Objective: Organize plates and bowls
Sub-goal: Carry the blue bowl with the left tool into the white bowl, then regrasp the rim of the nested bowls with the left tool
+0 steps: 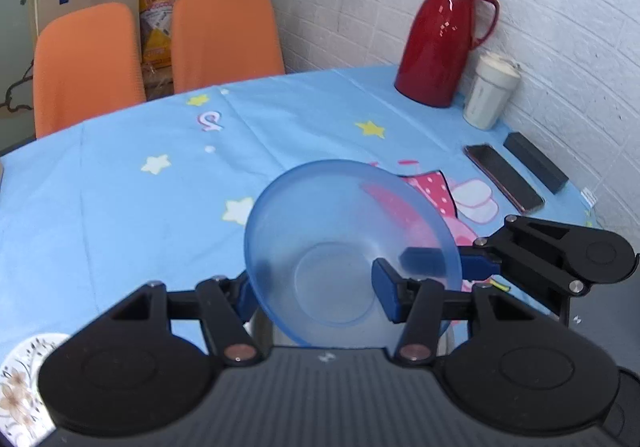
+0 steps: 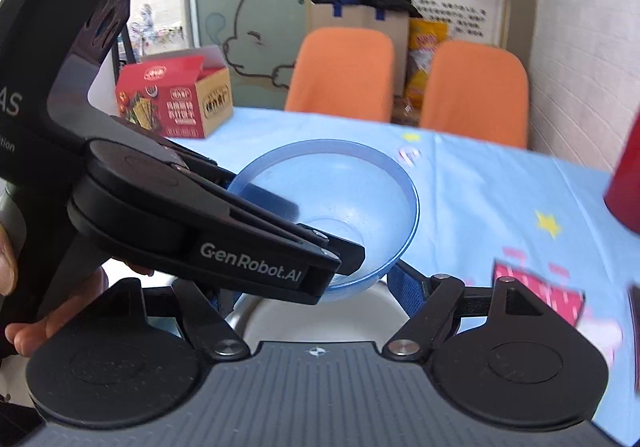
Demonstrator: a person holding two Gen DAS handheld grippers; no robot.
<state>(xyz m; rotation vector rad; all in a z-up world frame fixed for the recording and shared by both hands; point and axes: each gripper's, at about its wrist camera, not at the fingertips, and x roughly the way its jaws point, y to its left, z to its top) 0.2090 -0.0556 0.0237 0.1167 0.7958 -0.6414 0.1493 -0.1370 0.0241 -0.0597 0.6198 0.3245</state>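
Observation:
A translucent blue bowl hangs above the blue tablecloth. My left gripper is shut on its near wall, one finger inside the bowl and the other outside. Under the blue bowl sits a white bowl with a metal rim. My right gripper is shut on it, a finger at each side of the rim below the blue bowl's base. A hand holds the left gripper's handle.
A red thermos jug, a white cup, a phone and a black box line the wall side. A patterned plate lies near left. A red carton and two orange chairs stand beyond.

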